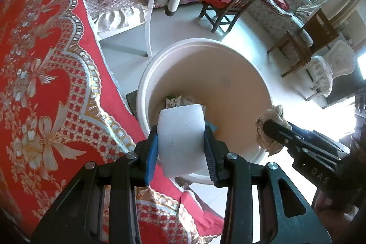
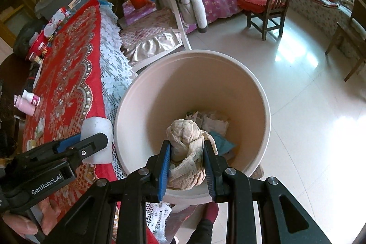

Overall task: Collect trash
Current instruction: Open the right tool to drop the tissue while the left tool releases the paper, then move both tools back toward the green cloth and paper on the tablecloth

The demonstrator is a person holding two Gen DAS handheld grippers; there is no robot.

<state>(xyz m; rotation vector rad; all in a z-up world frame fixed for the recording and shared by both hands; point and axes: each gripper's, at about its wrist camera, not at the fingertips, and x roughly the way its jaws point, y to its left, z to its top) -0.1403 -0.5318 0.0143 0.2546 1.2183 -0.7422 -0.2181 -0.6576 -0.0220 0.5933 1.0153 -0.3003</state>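
We see a table point(image 2: 68, 65) draped in a red cloth point(image 1: 45, 74) with gold floral patterning, white lace trim point(image 2: 114, 74) hanging off its edge. On the cloth at the far side lie two pink bottles point(image 2: 27, 102) on their sides, with a cluster of small red and white packages point(image 2: 45, 38) further back. Beside the table, we have a glossy pale tiled floor point(image 2: 297, 118), and standing on it, just against the lace edge, a cream bucket point(image 2: 258, 88). A small wooden stool point(image 2: 267, 13) stands on the floor well beyond it.

Smooth plastic bin point(image 2: 263, 93), glossy tiled floor point(image 2: 297, 74)
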